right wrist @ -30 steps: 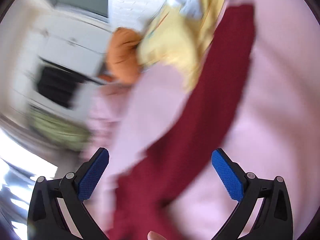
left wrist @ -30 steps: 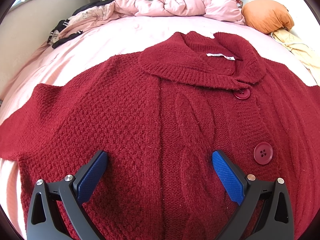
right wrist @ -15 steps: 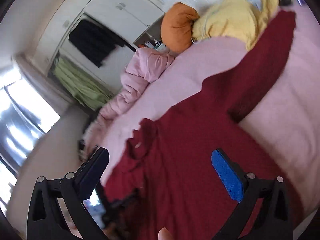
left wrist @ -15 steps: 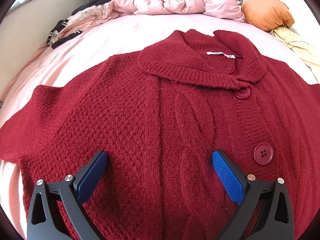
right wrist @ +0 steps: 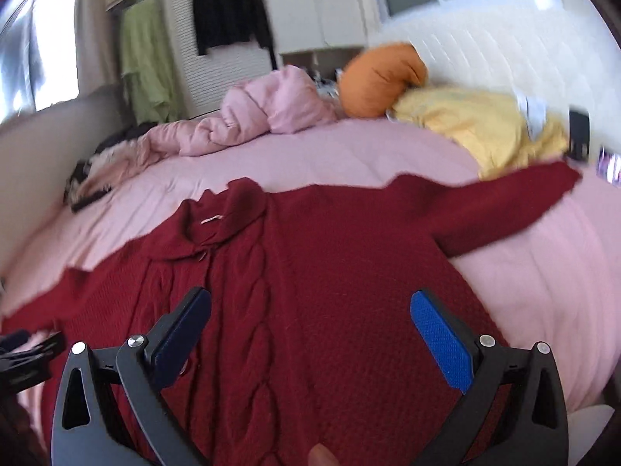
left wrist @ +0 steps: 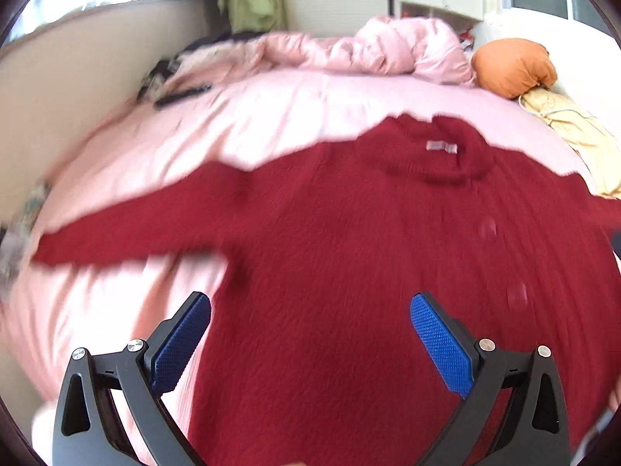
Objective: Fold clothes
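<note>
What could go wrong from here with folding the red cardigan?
The cardigan's far sleeve reaches toward the yellow garment, so a fold could drag that along. Both the left gripper and right gripper are open and holding nothing; thick knit may bunch when pinched.

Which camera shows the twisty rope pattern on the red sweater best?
The right wrist view. There the cable pattern on the red cardigan runs down from the collar in sharp twists. The left wrist view shows the same cardigan so blurred that the knit looks smooth and no cable can be made out.
</note>
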Action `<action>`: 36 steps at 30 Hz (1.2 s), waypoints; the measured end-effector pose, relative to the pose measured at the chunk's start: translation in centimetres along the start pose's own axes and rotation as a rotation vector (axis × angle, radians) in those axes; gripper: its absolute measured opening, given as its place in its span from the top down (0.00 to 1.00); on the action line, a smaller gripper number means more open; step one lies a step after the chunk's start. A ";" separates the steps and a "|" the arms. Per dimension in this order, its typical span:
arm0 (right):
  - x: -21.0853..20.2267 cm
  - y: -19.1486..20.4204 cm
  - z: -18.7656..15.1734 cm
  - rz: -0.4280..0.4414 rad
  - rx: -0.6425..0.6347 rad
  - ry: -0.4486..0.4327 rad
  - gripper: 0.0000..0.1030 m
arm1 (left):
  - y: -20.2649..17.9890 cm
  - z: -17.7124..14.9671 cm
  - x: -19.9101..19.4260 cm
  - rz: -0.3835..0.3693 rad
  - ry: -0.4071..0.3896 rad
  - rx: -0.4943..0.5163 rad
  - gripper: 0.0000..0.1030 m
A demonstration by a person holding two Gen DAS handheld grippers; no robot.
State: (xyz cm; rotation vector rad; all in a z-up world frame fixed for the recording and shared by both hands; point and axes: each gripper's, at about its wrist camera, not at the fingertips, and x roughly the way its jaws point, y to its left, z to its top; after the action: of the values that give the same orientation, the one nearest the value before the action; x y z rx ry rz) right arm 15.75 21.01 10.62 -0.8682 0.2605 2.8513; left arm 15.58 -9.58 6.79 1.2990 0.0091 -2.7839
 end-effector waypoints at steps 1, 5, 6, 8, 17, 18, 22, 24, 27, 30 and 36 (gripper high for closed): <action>-0.4 1.1 -0.4 -0.012 -0.029 -0.010 0.00 | 0.5 -1.0 -0.3 -0.006 0.023 -0.019 0.00; -1.1 3.1 -3.3 -0.030 -0.003 0.025 0.00 | 1.2 -2.3 0.3 -0.034 0.082 -0.052 0.00; -1.1 3.4 -4.0 -0.039 0.000 0.044 0.00 | 0.7 -1.9 0.3 -0.028 0.077 -0.026 0.00; -0.6 4.2 -5.5 -0.050 -0.012 0.100 0.00 | -0.5 -1.7 -0.3 0.023 0.020 0.037 0.00; -1.4 6.2 -5.5 -0.045 -0.154 0.058 0.00 | -1.1 -2.9 -0.8 0.051 -0.023 0.075 0.00; -1.4 6.2 -5.6 -0.038 -0.156 0.067 0.00 | -1.1 -2.8 -0.9 0.061 -0.029 0.077 0.00; -1.5 6.2 -5.6 -0.059 -0.169 0.086 0.00 | -1.0 -2.8 -0.6 0.051 -0.013 0.069 0.00; -1.7 6.0 -5.5 -0.050 -0.157 0.089 0.00 | -0.8 -2.9 -0.2 0.013 0.018 0.046 0.00; -1.8 6.0 -5.5 -0.053 -0.163 0.096 0.00 | -0.5 -2.8 0.4 -0.027 0.043 0.000 0.00; -1.5 6.3 -5.6 -0.055 -0.173 0.098 0.00 | -0.6 -2.7 0.3 -0.028 0.035 -0.015 0.00; -2.2 6.2 -5.2 -0.078 -0.173 0.105 0.00 | -2.0 -3.1 -0.9 0.017 0.036 0.068 0.00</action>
State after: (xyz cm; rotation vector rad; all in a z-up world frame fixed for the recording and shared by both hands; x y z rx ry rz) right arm 19.12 13.73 8.35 -1.0372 -0.0093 2.7917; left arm 18.43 -7.40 5.46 1.3579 -0.0944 -2.7692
